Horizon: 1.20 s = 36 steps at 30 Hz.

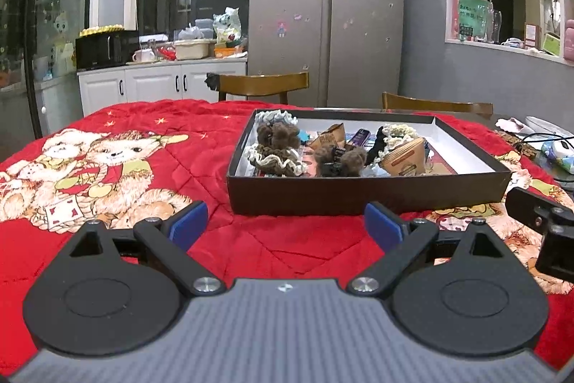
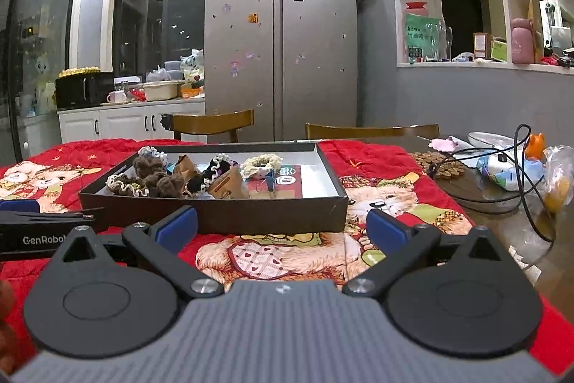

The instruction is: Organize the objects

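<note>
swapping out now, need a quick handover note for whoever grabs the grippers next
Left gripper: open, empty, hovering short of the box's near wall.
Right gripper: open, empty, alongside it.
Dark shallow box sits on the red quilt; scrunchies, brown fuzzy clips and paper packets are piled inside.
Done: cannot tell.
Left: cannot tell; nothing loose shows on the quilt.

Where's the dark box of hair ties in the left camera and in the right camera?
Left wrist view: the box sits right of centre on the red blanket.
Right wrist view: the box sits left of centre on the same blanket.
Shared landmark: the silver fridge behind it.
</note>
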{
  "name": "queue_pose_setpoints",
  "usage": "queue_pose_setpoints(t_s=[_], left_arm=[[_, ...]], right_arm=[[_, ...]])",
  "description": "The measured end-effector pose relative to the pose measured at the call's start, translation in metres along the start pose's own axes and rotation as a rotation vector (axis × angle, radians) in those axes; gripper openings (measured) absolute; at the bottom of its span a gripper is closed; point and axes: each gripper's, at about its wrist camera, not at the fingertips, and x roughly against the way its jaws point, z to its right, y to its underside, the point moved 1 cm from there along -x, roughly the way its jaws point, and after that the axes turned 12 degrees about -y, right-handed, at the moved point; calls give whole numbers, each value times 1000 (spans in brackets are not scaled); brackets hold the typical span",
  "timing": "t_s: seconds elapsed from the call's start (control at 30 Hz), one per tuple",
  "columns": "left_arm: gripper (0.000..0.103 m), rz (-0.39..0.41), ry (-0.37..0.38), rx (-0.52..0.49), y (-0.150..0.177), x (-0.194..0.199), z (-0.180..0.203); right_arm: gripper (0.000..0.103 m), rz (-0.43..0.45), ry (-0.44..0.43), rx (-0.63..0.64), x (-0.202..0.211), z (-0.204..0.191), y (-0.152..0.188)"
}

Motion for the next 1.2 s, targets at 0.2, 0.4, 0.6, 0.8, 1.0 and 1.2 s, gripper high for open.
queue_pose_setpoints(t_s=[0.2,0.4,0.6,0.8,1.0,1.2], left_arm=[[96,-19,-3,2,0,-4,0],[96,1,3,-9,1,0,2],[96,0,0,-13,1,0,2],[96,-9,-1,-17,0,-1,3],[96,-14,2,-17,1,-2,2],[96,-19,2,-18,1,-3,2]], right_arm=[[103,-3,4,-26,0,5,0],[103,-11,3,-23,-1,4,0],[103,-4,9,-29,1,5,-1],[103,-7,9,-33,0,6,-1],[103,-9,9,-33,1,5,-1],[103,-9,8,-32,1,5,-1]])
